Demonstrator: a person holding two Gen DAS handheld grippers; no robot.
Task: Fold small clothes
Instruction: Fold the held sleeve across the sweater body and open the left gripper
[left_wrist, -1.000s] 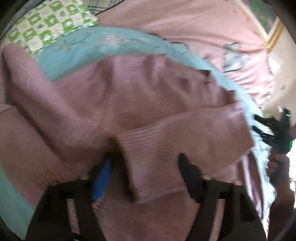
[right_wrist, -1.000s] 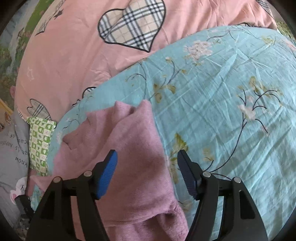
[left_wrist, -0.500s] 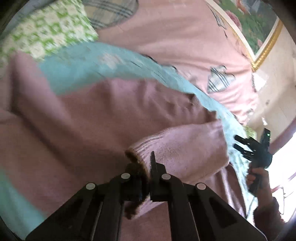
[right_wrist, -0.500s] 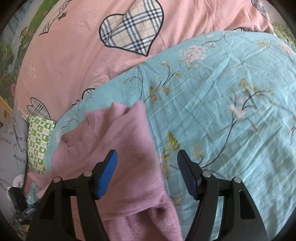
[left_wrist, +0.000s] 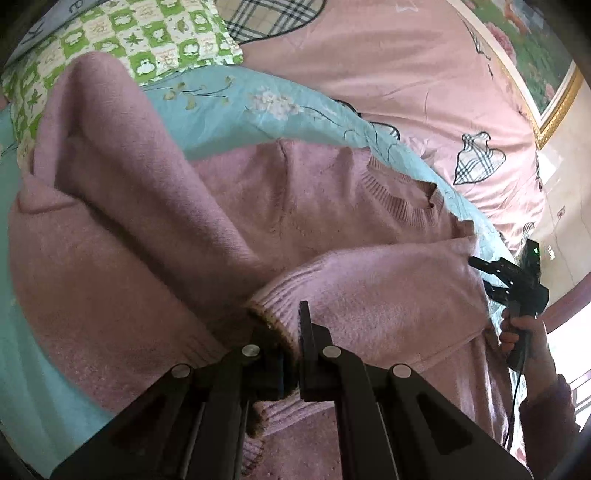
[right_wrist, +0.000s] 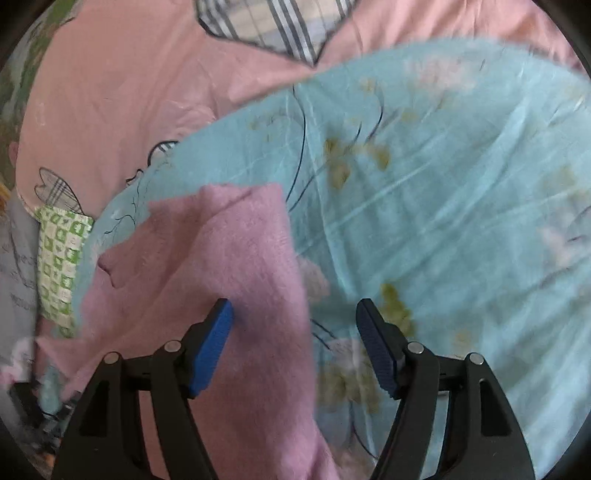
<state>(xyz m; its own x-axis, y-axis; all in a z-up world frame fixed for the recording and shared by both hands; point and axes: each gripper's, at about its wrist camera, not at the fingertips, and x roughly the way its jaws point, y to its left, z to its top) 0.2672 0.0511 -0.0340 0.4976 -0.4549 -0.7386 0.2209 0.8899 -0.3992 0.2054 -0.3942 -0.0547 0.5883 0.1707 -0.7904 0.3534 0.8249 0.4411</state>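
A pink knit sweater (left_wrist: 303, 192) lies on a light blue floral sheet (left_wrist: 229, 99), neck toward the far right. One sleeve (left_wrist: 388, 288) is folded across the body. My left gripper (left_wrist: 286, 332) is shut on that sleeve's ribbed cuff (left_wrist: 273, 302) and holds it over the sweater's middle. My right gripper (right_wrist: 295, 325) is open and empty, hovering over the sweater's edge (right_wrist: 236, 258) where it meets the sheet (right_wrist: 443, 206). It also shows in the left wrist view (left_wrist: 513, 280), at the sweater's right side.
A pink duvet with plaid hearts (left_wrist: 406, 74) lies beyond the sheet. A green checked pillow (left_wrist: 122, 40) sits at the far left. A gold-framed picture (left_wrist: 546, 66) hangs on the wall at right.
My left gripper closed on the sleeve cuff and drew it over the sweater body. My right gripper stayed open and shifted slightly over the sweater's edge.
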